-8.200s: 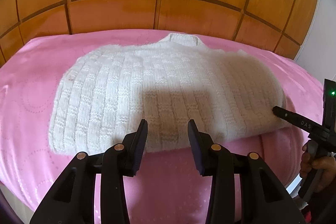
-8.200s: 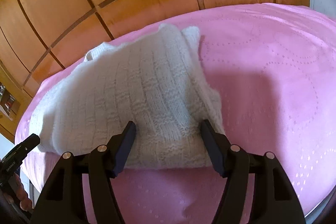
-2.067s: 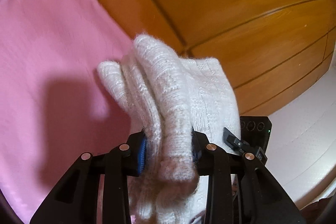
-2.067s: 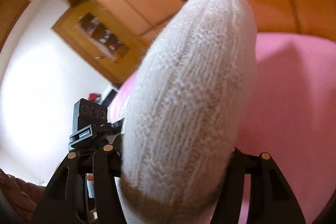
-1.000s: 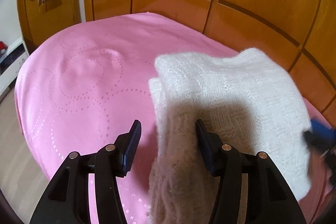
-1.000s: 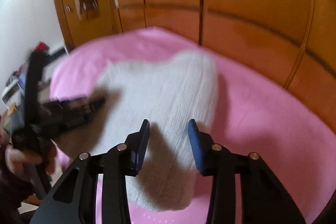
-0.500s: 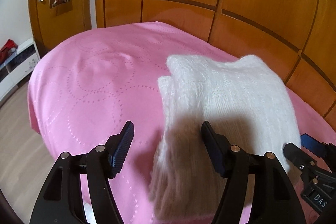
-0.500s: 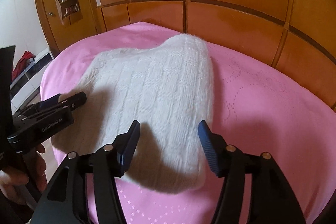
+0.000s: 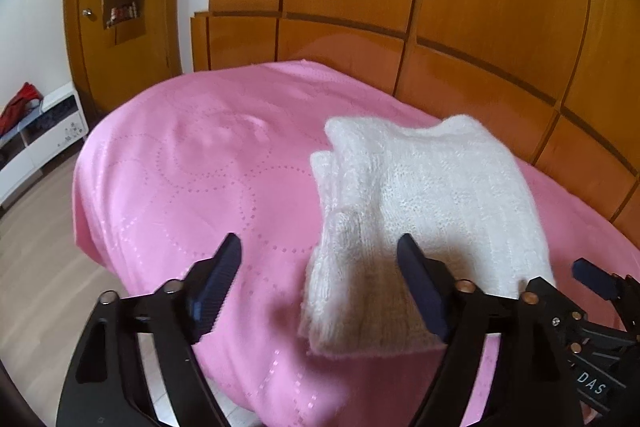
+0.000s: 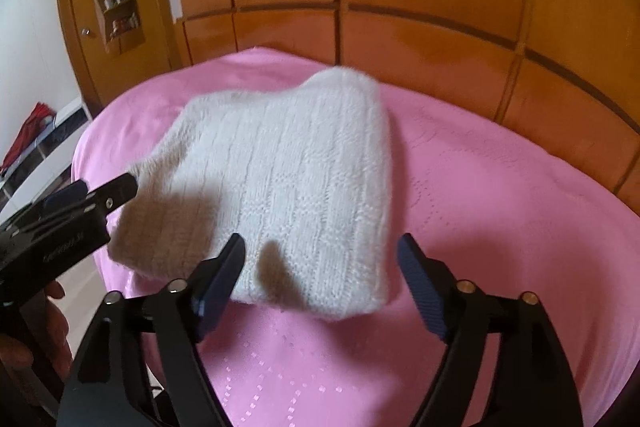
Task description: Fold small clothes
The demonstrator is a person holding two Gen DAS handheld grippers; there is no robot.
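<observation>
Your left gripper [image 9: 320, 267] stands with its jaws wide, having just been opening. No pad presses on anything. The near left corner of the white knit sweater [image 9: 420, 211] lies in the gap between the fingers, closer to the right finger, resting on the pink bedspread [image 9: 180, 179].

Your right gripper [image 10: 320, 267] is likewise spread wide after opening, with the near edge of the sweater [image 10: 288, 179] lying in front of and partly between the fingers, gripped by neither.

The sweater sits folded into a compact block on the bedspread. In the left wrist view it occupies the 2 o'clock sector; stacked layers show along its left edge, and its near edge lies towards 5 o'clock. In the right wrist view it fills the centre, its rounded fold at 12 o'clock and its near hem at 6 o'clock.

Open bedspread lies from 9 to 11 o'clock in the left wrist view, ending at a rounded mattress edge with wood floor [image 9: 36, 251] beyond. In the right wrist view [image 10: 500, 227] clear pink cover runs from 2 to 5 o'clock. The wooden panelled wall [image 9: 440, 7] closes off the far side just behind the sweater.

In the right wrist view your left gripper [image 10: 104, 195] enters at 9 o'clock, its fingertip just at the sweater's left corner; contact cannot be confirmed. A hand [image 10: 28, 343] holds it at 8 o'clock.
</observation>
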